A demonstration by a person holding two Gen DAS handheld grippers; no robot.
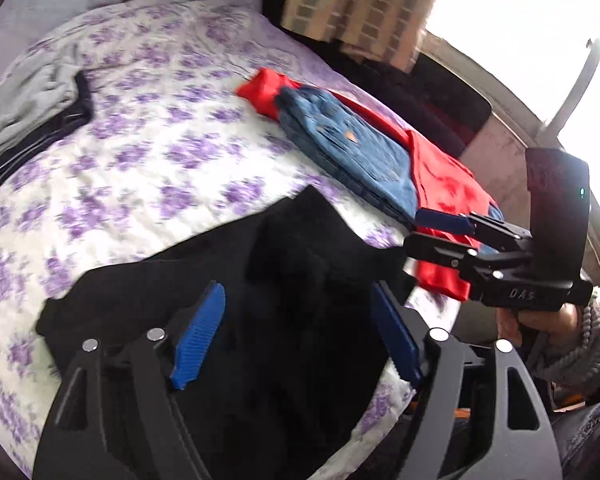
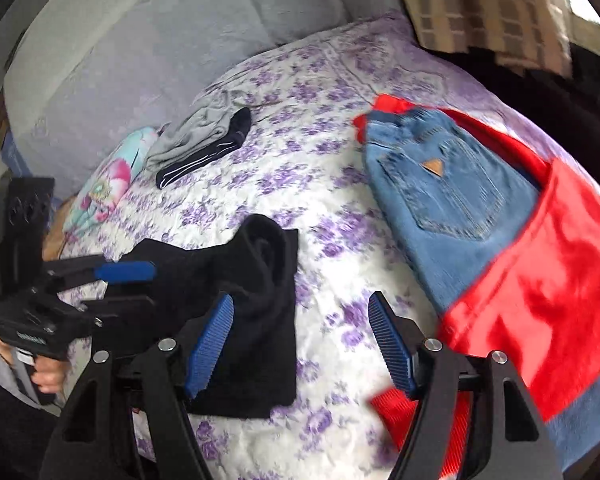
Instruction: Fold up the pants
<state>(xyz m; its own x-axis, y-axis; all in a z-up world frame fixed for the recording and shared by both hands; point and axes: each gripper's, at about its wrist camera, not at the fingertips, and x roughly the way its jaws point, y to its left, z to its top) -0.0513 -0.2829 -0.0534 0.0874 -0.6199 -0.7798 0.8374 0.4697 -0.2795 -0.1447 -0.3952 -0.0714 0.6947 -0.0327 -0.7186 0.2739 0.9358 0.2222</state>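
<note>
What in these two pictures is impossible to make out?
- Black pants: folds lost in dark fabric, left wrist view.
- Red garment: blurred and cut off by the edge, right wrist view.
- Jeans: lower part hidden under the red garment.
- Striped dark garment: too small to identify.

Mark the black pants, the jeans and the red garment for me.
black pants [image 2: 260, 280], right wrist view, middle of the folded cloth
jeans [image 2: 452, 196], right wrist view, back pocket
red garment [image 2: 548, 280], right wrist view, broad flat part

On the bed [image 2: 324, 184], folded pants [image 2: 260, 300] lie left of jeans [image 2: 452, 200]; a striped garment [image 2: 204, 156] lies behind.
</note>
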